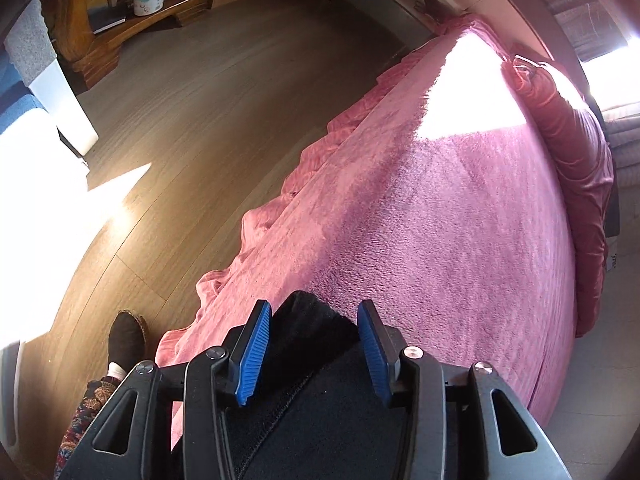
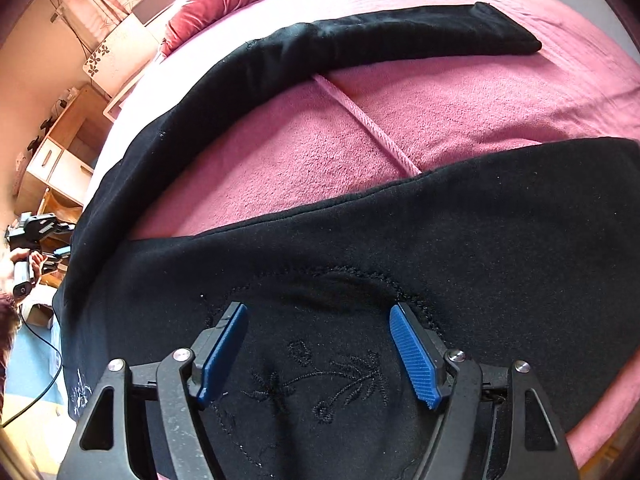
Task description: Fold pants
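Note:
Black pants (image 2: 480, 220) lie spread on a pink fleece bed cover (image 2: 320, 132), their two legs parted in a V. The far leg (image 2: 400, 32) stretches toward the upper right. My right gripper (image 2: 318, 308) hovers open just above a pocket stitched with flowers (image 2: 320, 384), its pads clear of the cloth. In the left wrist view a bunched end of the pants (image 1: 304, 380) lies between and under the blue pads (image 1: 252, 352) of my left gripper (image 1: 313, 308), which stands open by the bed's near edge. The left gripper (image 2: 60, 250) also shows at the far left of the right wrist view, held in a hand.
Wooden floor (image 1: 200, 100) runs along the bed's left side, where a person's slippered foot (image 1: 126, 336) stands. A red quilt roll (image 1: 580, 160) lies at the head of the bed. A raised pink seam (image 2: 368, 128) crosses the cover between the legs. A wooden cabinet (image 2: 60, 148) stands beyond.

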The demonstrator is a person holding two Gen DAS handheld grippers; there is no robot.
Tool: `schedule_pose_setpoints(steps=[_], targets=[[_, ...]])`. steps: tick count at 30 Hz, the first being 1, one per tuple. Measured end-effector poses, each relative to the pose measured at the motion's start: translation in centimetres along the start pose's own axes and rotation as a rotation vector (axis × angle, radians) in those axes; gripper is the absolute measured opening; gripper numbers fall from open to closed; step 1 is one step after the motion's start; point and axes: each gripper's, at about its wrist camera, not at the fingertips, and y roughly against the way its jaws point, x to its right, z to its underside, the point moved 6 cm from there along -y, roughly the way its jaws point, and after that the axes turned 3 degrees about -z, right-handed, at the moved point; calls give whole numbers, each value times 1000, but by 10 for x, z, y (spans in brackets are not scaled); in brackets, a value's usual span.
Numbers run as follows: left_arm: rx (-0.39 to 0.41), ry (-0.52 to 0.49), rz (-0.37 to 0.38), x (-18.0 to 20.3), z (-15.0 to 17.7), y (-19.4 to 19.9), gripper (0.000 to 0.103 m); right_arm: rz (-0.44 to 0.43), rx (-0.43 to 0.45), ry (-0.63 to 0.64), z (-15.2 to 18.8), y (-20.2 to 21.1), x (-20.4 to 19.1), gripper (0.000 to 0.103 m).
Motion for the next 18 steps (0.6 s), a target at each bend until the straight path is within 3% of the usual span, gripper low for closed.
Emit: schedule_pose_setpoints(steps=[2, 3, 5, 7, 10, 15, 18], targets=[[4, 19, 6, -1, 0, -6, 40, 3, -1, -1, -1, -1, 0, 75], [12, 8, 11, 1, 0, -8, 30, 5, -2, 3, -1, -1, 0, 75], [50, -61, -8, 8, 5, -2, 21, 8, -8, 13, -6, -5, -5, 75], [110, -127, 21, 18, 11, 15, 12, 8, -11, 19, -8, -8, -7, 74], [209, -184, 140, 30, 29, 57, 11, 20, 6, 37, -14, -7, -7, 74], [303, -258, 440, 40, 72, 148, 11, 0, 55, 39, -35, 8, -11, 74], [339, -320, 589, 35, 105, 197, 11, -69, 88, 31, -62, 15, -22, 72]])
